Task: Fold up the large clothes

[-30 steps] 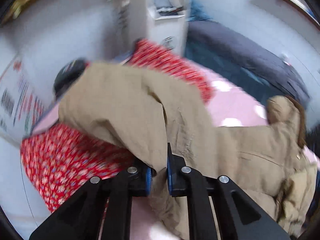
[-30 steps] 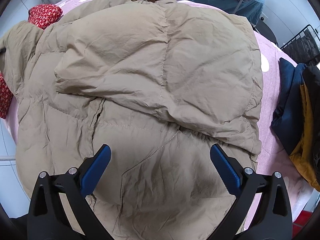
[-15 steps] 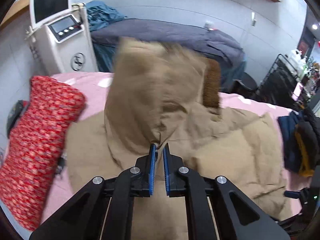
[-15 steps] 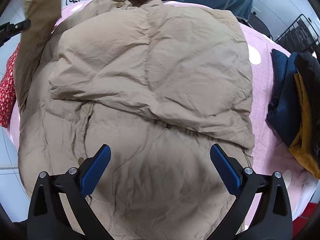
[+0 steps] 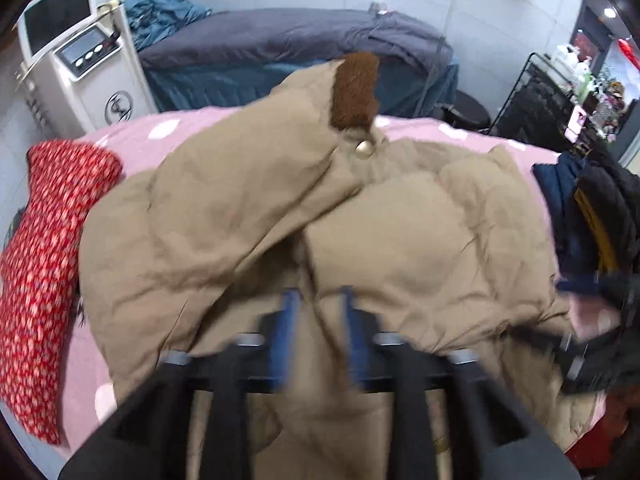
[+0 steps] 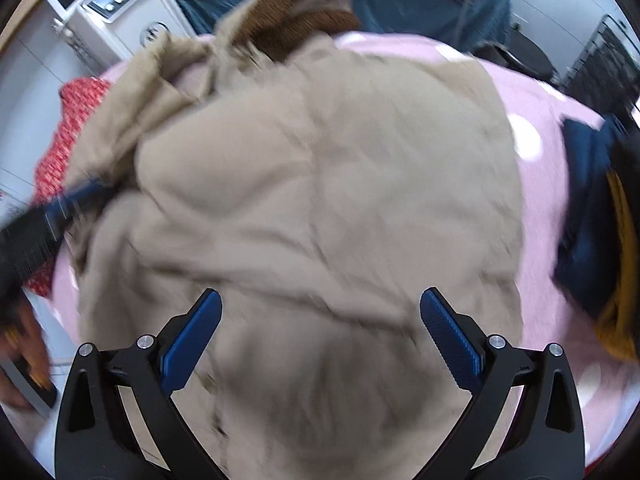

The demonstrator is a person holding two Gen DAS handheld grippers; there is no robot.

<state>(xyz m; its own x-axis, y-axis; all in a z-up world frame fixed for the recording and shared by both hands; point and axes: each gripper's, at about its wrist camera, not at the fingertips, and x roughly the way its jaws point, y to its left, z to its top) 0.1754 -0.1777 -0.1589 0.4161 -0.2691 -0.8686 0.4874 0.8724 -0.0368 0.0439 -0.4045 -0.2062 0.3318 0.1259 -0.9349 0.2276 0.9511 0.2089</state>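
The pink spotted bed cover [image 5: 168,132] spreads beneath and ahead of both grippers, and nearly all of it is taken up by the tan padded coat [image 5: 420,240], which lies directly under and in front of each tool. In the left wrist view a sleeve [image 5: 240,200] is laid across the coat's body from the left, ending just ahead of the left gripper [image 5: 318,300]. The jaws of that gripper are opening; tan cloth shows in the gap between them, but the pads are blurred and seem clear of it. The right gripper [image 6: 320,304] hangs above the lower part of the coat with its jaws spread wide and nothing pinched in them.

Left of both grippers, at the bed's edge, lies a red flowered garment [image 5: 48,240]. To the right sits a heap of navy and mustard clothes [image 6: 600,220]. Far ahead of the grippers, at the coat's top, is its brown fleecy collar [image 5: 356,88], with a pale snap button [image 5: 363,147] just below it. A hand [image 6: 20,340] shows at the lower left edge of the right wrist view.
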